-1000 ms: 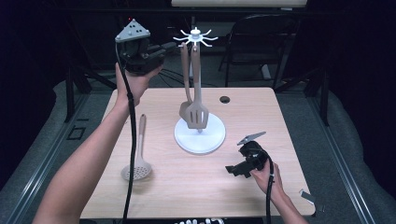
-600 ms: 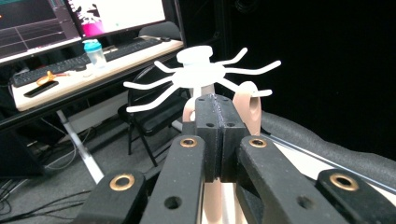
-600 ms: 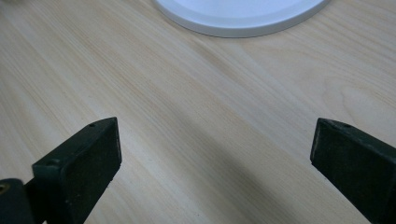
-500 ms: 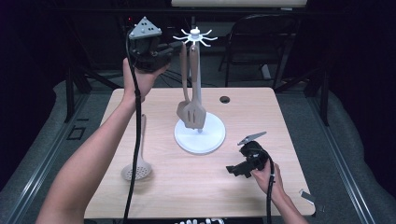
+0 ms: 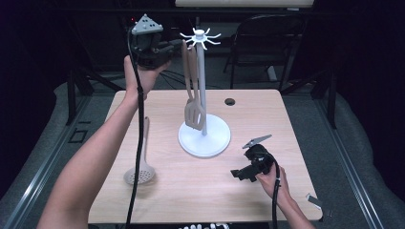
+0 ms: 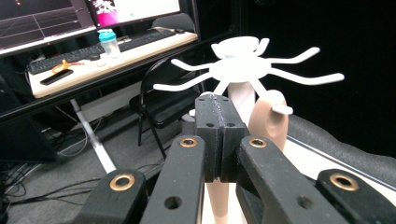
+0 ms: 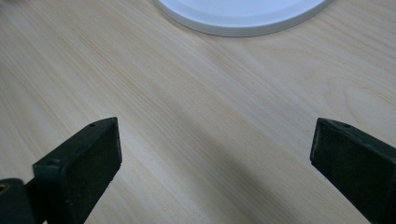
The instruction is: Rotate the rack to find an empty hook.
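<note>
We hold the left gripper [image 5: 165,50] clenched on nothing, just beside the white utensil stand's [image 5: 204,138] hooked crown, where the slotted spatula [image 5: 193,112] hangs; our right gripper [image 7: 212,158] gapes released near its base, partly cut off

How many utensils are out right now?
2: a spatula hanging on the rack, and a skimmer lying on the table at left. More could hide behind the arm.

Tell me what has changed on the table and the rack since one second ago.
The left gripper, shut and empty, rose slightly beside the rack top. The slotted turner hangs on the rack as before; the skimmer and the open right gripper stayed put.
</note>
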The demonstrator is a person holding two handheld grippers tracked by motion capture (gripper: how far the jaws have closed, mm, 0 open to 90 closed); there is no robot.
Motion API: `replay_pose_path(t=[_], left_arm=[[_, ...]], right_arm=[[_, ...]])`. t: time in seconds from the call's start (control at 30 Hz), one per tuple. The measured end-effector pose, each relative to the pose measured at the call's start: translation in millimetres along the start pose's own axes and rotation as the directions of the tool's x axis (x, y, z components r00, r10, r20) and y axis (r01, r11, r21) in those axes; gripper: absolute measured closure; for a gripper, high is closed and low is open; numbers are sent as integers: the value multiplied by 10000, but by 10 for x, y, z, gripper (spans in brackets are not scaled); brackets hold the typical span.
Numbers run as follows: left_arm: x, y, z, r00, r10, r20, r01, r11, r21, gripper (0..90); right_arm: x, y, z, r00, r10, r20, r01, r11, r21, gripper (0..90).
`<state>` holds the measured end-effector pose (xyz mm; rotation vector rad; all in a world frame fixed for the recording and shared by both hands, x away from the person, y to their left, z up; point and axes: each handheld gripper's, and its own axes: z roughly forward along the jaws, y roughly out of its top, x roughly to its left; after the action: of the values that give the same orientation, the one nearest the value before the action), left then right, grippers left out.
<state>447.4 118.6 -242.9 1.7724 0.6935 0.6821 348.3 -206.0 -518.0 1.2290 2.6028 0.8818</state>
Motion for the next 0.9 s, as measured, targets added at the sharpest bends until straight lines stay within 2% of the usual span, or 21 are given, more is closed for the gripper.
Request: replay_pose_path(t=[0.5, 0.57, 0.63, 0.77, 0.9], left_arm=[[116, 24, 110, 9998, -106, -160, 109, 9998, 146, 900], [127, 5, 105, 9996, -232, -145, 234, 9997, 107, 900], [127, -26, 87, 9994, -344, -44, 345, 9994, 33, 900], [70, -92, 1, 9995, -259, 164, 260, 9997, -46, 900], [-22, -147, -94, 9984, -126, 543, 134, 9998, -148, 900]], right_arm=[[-3, -5, 2, 10000, 44, -79, -44, 10000, -22, 17], [-3, -5, 2, 10000, 31, -35, -31, 10000, 0, 17], [-2, -6, 2, 10000, 52, -61, -52, 10000, -38, 17], [-4, -7, -4, 9999, 49, -99, -49, 10000, -23, 17], [-1, -2, -5, 10000, -16, -19, 16, 10000, 1, 17]])
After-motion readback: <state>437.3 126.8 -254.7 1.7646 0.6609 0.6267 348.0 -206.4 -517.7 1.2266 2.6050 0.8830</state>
